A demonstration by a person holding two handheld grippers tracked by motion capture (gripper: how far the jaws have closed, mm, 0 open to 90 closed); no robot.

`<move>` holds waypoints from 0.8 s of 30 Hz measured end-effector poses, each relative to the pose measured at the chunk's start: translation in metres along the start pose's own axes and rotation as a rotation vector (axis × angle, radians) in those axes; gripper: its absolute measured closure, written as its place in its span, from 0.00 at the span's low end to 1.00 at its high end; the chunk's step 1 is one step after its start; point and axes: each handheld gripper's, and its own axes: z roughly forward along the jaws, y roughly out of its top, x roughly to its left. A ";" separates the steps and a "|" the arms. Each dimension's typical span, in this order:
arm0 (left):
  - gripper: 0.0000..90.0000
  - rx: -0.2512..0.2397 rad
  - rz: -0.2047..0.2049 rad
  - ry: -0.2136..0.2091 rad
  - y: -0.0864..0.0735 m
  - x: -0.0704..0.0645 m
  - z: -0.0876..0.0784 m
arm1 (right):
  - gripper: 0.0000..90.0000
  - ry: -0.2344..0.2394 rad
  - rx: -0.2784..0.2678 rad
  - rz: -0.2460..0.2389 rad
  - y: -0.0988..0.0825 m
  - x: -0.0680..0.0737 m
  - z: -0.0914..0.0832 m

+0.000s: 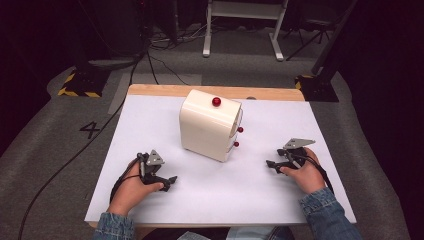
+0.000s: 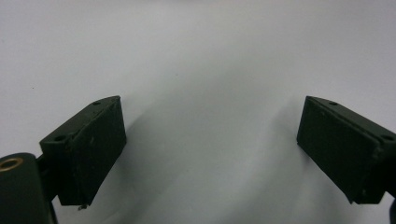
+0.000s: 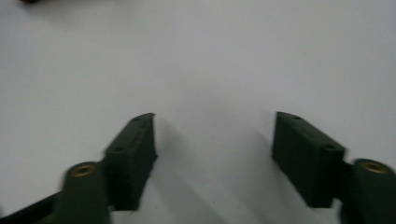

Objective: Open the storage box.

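I have both grippers resting low on the white tabletop (image 1: pixel 165 210), one on either side of the cream-coloured drawer cabinet (image 1: pixel 209 125), and neither touches it. The left gripper (image 1: pixel 169 182) has its jaws spread wide with nothing between them; in the left gripper view I see only bare white surface between the pads. The right gripper (image 1: pixel 272 164) is likewise spread and empty, pointing toward the cabinet's front.

The cabinet stands upright near the middle of the tabletop, toward its far edge, turned so its drawer fronts face my right. A red ball knob (image 1: pixel 216 101) sits on top, and two smaller red knobs, an upper knob (image 1: pixel 240 129) and a lower knob (image 1: pixel 236 144), stick out of the front.

I judge the step in hand to be the approach. To do it well I would bring the right gripper in level with one drawer knob, jaws straddling it evenly, and hold the left one ready against the cabinet's near wall so the box does not slide.
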 end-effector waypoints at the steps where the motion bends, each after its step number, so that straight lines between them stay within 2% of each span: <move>1: 0.09 -0.001 0.004 0.005 0.000 0.000 0.000 | 0.43 0.007 0.008 -0.007 0.001 0.000 -0.001; 4: 0.09 -0.004 0.004 0.006 0.000 -0.001 0.000 | 0.48 0.025 0.005 -0.049 0.006 0.002 -0.003; 6: 0.09 -0.004 0.004 0.007 -0.001 -0.001 0.000 | 0.50 0.056 -0.030 -0.069 0.012 0.005 -0.004; 9: 0.09 -0.006 0.002 0.008 -0.001 -0.001 0.000 | 0.53 0.072 -0.047 -0.105 0.022 0.009 -0.007; 12: 0.09 -0.005 0.002 0.011 -0.001 -0.001 0.000 | 0.56 0.103 -0.077 -0.113 0.033 0.013 -0.009; 14: 0.09 -0.005 0.002 0.010 -0.001 -0.001 0.000 | 0.58 0.122 -0.090 -0.136 0.039 0.014 -0.008; 18: 0.09 -0.004 0.005 0.008 -0.001 -0.001 0.000 | 0.61 0.180 -0.129 -0.144 0.048 0.018 -0.004; 24: 0.08 -0.001 -0.002 -0.005 0.000 0.000 0.000 | 0.66 0.235 -0.176 -0.144 0.058 0.023 0.010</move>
